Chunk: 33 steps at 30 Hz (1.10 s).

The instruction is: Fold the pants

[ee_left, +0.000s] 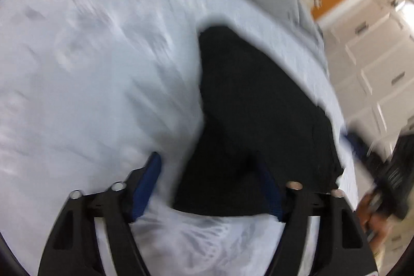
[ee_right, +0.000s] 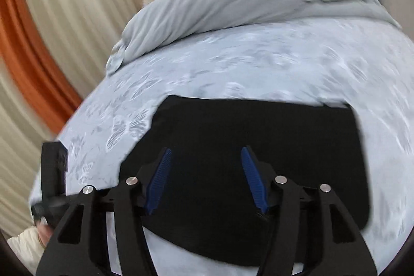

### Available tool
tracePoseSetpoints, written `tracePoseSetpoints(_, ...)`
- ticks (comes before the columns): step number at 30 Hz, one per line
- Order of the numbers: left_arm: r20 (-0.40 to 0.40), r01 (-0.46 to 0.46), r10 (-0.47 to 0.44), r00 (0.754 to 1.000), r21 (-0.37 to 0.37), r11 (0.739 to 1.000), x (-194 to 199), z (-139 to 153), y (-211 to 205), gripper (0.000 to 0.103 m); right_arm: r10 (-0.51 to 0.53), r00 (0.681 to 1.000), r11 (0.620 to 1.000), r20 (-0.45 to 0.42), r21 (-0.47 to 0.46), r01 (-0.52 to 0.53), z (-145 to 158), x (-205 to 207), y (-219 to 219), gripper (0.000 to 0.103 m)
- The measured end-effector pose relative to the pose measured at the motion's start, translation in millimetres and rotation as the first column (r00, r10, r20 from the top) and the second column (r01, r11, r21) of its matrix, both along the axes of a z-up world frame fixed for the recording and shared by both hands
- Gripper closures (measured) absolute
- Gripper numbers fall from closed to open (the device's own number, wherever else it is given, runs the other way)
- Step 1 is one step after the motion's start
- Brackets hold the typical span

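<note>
Black pants (ee_left: 258,107) lie folded into a compact block on the pale blue bedsheet (ee_left: 90,56). My left gripper (ee_left: 207,159) hovers over the block's near left corner with its blue pads apart; the left pad sits over the sheet, the right pad over the cloth, and nothing is pinched. In the right wrist view the same pants (ee_right: 258,136) spread as a wide dark rectangle. My right gripper (ee_right: 205,151) stands open above their near half, blue pads clear of the fabric.
A bunched grey duvet (ee_right: 233,7) lies across the far part of the bed. Orange wall and white curtains (ee_right: 64,4) stand to the left. White drawers (ee_left: 375,56) are beyond the bed's right edge. The other gripper (ee_right: 54,177) and a hand show at lower left.
</note>
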State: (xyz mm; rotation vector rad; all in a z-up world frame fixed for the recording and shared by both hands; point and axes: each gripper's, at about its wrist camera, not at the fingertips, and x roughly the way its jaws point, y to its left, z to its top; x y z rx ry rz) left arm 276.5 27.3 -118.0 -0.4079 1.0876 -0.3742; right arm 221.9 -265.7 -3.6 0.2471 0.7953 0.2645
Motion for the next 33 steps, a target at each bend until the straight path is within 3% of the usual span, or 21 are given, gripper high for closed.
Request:
tracePoseSetpoints(1, 0.033, 0.004, -0.005, 0.999, 0.037, 0.999, -5.2, 2.8, -5.9, 0.072, 0.022, 1.000, 0.999, -0.001, -0.033, -0.022, 1.2, 9.8, 17.6, 0.048)
tracePoseSetpoints(2, 0.006, 0.060, -0.060, 0.998, 0.008, 0.998, -7.5, 4.3, -11.4, 0.095, 0.035, 0.999, 0.999, -0.002, -0.041, -0.035, 1.8, 18.1, 25.7, 0.048)
tracePoseSetpoints(3, -0.052, 0.060, -0.066, 0.996, -0.107, 0.992, -13.6, 9.6, -6.2, 0.095, 0.051, 0.999, 0.998, 0.000, -0.047, -0.051, 3.4, 27.5, 37.4, 0.048)
tracePoseSetpoints(5, -0.098, 0.042, -0.066, 0.993, -0.233, 0.972, -21.3, 19.4, 6.9, 0.095, 0.065, 0.998, 0.996, -0.001, -0.067, -0.065, 4.0, 38.3, 50.0, 0.048)
tracePoseSetpoints(6, -0.167, 0.006, -0.056, 0.984, -0.285, 0.959, -22.1, 13.7, 17.7, 0.095, 0.069, 0.998, 0.994, -0.011, -0.079, -0.070, 0.2, 47.8, 56.7, 0.048)
tracePoseSetpoints(8, -0.277, -0.073, -0.014, 0.961, -0.300, 0.951, -21.9, -7.5, 35.2, 0.093, 0.082, 0.996, 0.993, -0.047, -0.086, -0.085, -8.4, 64.1, 70.4, 0.048)
tracePoseSetpoints(9, -0.287, -0.083, -0.007, 0.958, -0.302, 0.950, -24.0, -13.1, 39.8, 0.091, 0.102, 0.993, 0.992, -0.060, -0.070, -0.106, -12.2, 70.1, 79.8, 0.051)
tracePoseSetpoints(11, -0.261, -0.054, -0.025, 0.965, -0.293, 0.955, -25.9, -14.3, 42.1, 0.079, 0.161, 0.983, 0.984, -0.085, -0.059, -0.167, -19.0, 77.6, 101.3, 0.055)
tracePoseSetpoints(13, -0.240, -0.039, -0.036, 0.970, -0.304, 0.952, -29.2, -15.8, 44.4, 0.078, 0.218, 0.968, 0.970, -0.128, -0.081, -0.229, -36.6, 92.1, 127.9, 0.057)
tracePoseSetpoints(15, -0.239, -0.042, -0.040, 0.970, -0.327, 0.944, -29.2, -17.3, 46.2, 0.075, 0.155, 0.966, 0.959, -0.206, -0.203, -0.198, -74.9, 123.6, 146.7, 0.060)
tracePoseSetpoints(18, -0.227, -0.033, -0.045, 0.973, -0.330, 0.944, -34.9, -11.2, 52.1, 0.066, 0.124, 0.983, 0.973, -0.138, -0.180, -0.148, -60.1, 129.5, 146.6, 0.057)
tracePoseSetpoints(20, -0.207, -0.024, -0.045, 0.977, -0.321, 0.947, -42.5, 1.2, 61.2, 0.047, 0.127, 0.990, 0.987, -0.069, -0.088, -0.132, -26.4, 110.1, 126.1, 0.059)
tracePoseSetpoints(21, -0.185, -0.031, -0.027, 0.982, -0.303, 0.953, -45.5, 8.2, 66.7, 0.045, 0.124, 0.992, 0.990, -0.032, -0.068, -0.125, -12.2, 94.6, 112.8, 0.056)
tracePoseSetpoints(25, -0.074, -0.077, 0.060, 0.995, -0.254, 0.964, -50.7, 40.0, 86.1, 0.029, 0.040, 0.999, 0.987, 0.024, -0.156, -0.036, 15.0, 5.3, 36.8, 0.056)
tracePoseSetpoints(27, -0.094, -0.101, 0.079, 0.992, -0.255, 0.962, -45.4, 38.9, 84.1, 0.028, -0.041, 0.999, 0.981, 0.027, -0.188, 0.045, 11.0, -35.8, -6.1, 0.051)
tracePoseSetpoints(28, -0.123, -0.099, 0.069, 0.990, -0.264, 0.959, -45.6, 34.0, 79.6, 0.028, -0.107, 0.994, 0.977, 0.019, -0.186, 0.109, 5.6, -59.1, -35.3, 0.045)
tracePoseSetpoints(29, -0.160, -0.092, 0.047, 0.986, -0.288, 0.953, -44.7, 25.0, 71.7, 0.028, -0.167, 0.986, 0.971, 0.011, -0.171, 0.166, -0.3, -75.7, -57.9, 0.032)
tracePoseSetpoints(30, -0.217, -0.074, 0.001, 0.976, -0.330, 0.941, -42.9, 10.0, 59.8, 0.028, -0.264, 0.964, 0.958, -0.018, -0.124, 0.260, -12.0, -93.8, -91.2, 0.024)
tracePoseSetpoints(31, -0.259, -0.073, -0.021, 0.966, -0.350, 0.934, -41.1, -2.2, 53.6, 0.028, -0.304, 0.950, 0.951, -0.070, -0.081, 0.298, -22.3, -98.7, -109.8, 0.024)
tracePoseSetpoints(33, -0.230, -0.093, 0.008, 0.973, -0.358, 0.929, -42.3, -7.9, 50.3, 0.030, -0.296, 0.937, 0.948, -0.187, 0.067, 0.313, -48.3, -98.4, -136.7, 0.027)
